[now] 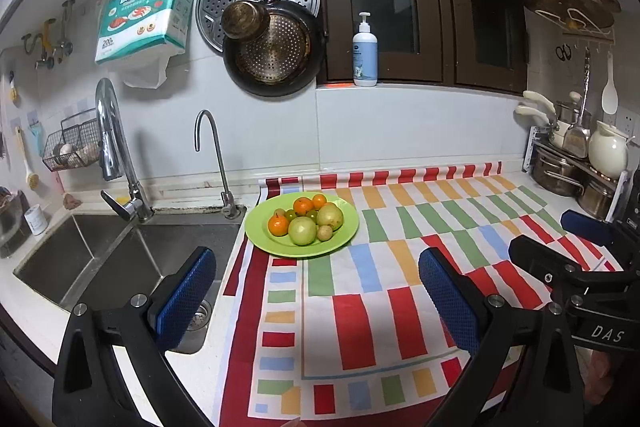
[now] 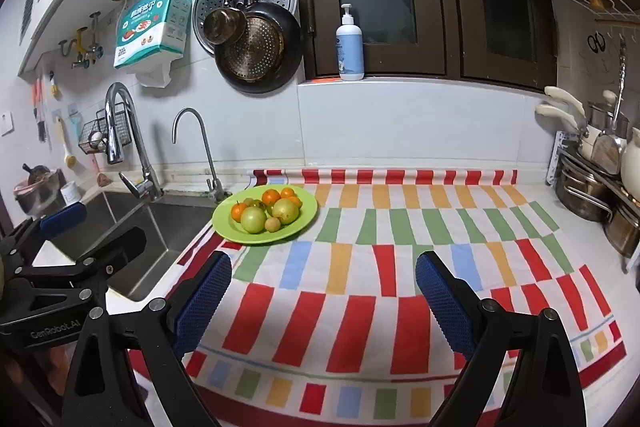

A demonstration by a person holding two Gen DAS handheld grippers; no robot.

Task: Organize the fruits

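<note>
A green plate sits at the far left of the striped cloth, beside the sink. It holds several fruits: oranges, two large green fruits, small green grapes and a small yellowish fruit. My left gripper is open and empty, well in front of the plate. My right gripper is open too, with nothing between its blue pads, nearer than the plate and to its right. Each gripper shows at the edge of the other's view.
The steel sink with two taps lies left of the plate. Pots and a white jug on a rack stand at the right. A pump bottle stands on the window sill. The striped cloth covers the counter.
</note>
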